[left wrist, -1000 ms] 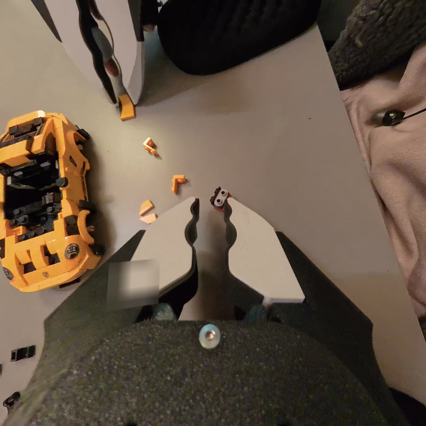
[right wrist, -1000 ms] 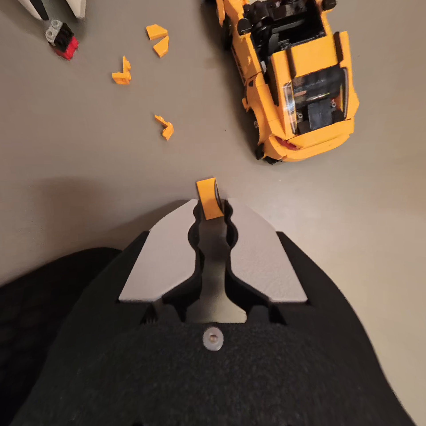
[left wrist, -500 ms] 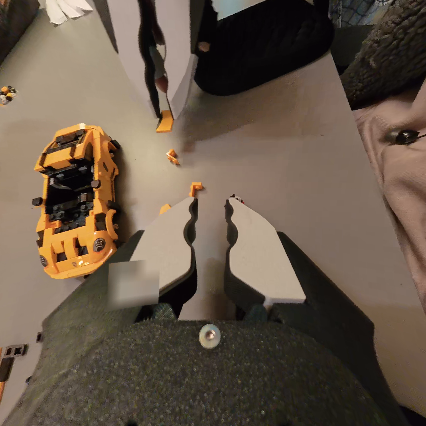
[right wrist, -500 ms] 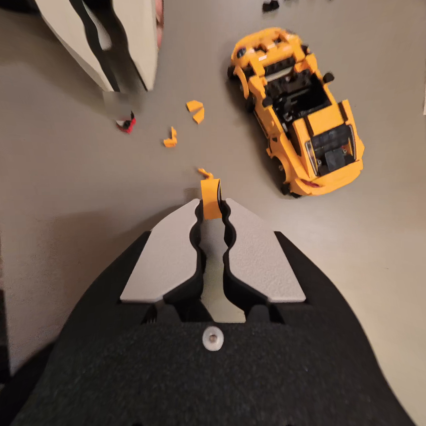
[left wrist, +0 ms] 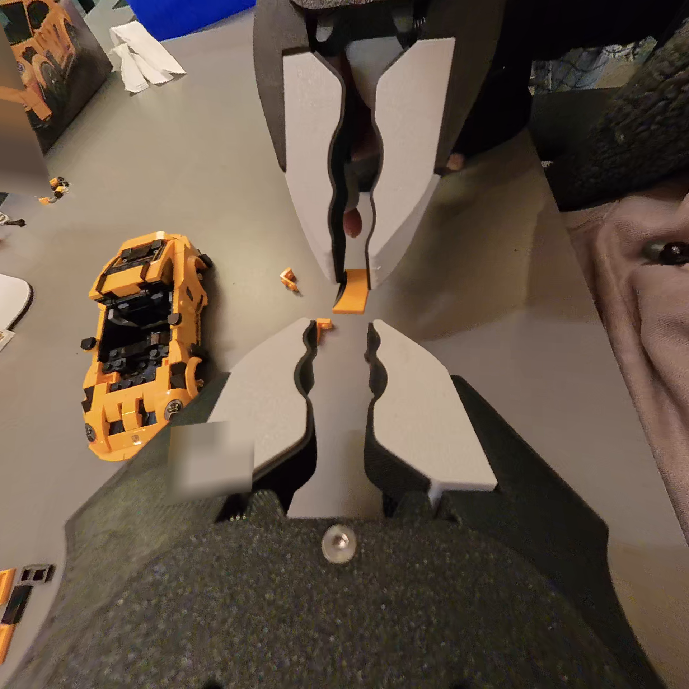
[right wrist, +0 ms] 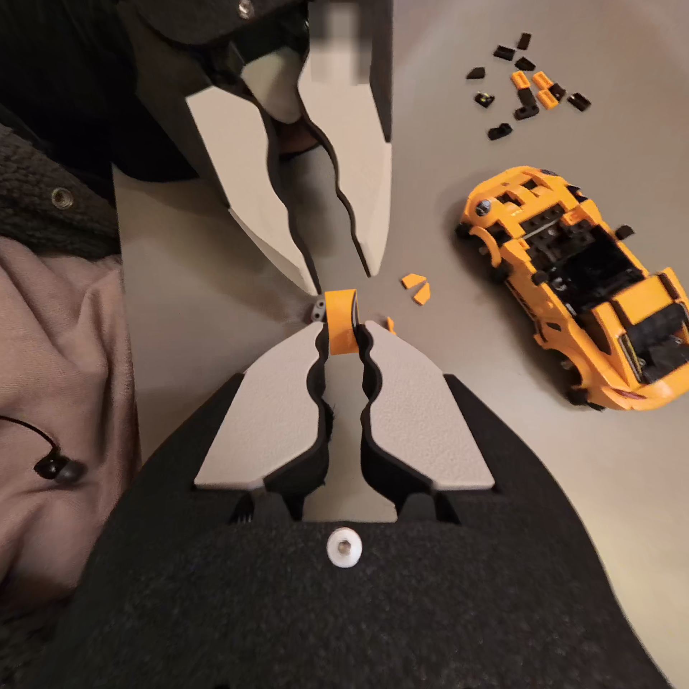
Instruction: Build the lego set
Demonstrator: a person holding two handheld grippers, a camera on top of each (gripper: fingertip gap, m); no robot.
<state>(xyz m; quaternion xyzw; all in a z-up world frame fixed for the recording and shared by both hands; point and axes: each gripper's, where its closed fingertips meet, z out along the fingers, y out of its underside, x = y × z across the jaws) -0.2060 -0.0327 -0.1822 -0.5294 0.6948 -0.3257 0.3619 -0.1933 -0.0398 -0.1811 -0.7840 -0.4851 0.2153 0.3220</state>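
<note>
Just right of the orange car [left wrist: 143,346], the right gripper [right wrist: 341,328] clamps the curved orange piece [right wrist: 340,322]; facing it tip to tip, the left gripper [left wrist: 341,326] gapes, holding nothing. Bare grey table [left wrist: 503,354] runs beyond them to its edge.

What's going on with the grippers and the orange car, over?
Right hand-held gripper shut on curved orange piece. Left hand-held gripper open, empty, facing it. Orange car unfinished, off to the side. Small loose bricks near the fingertips.
</note>
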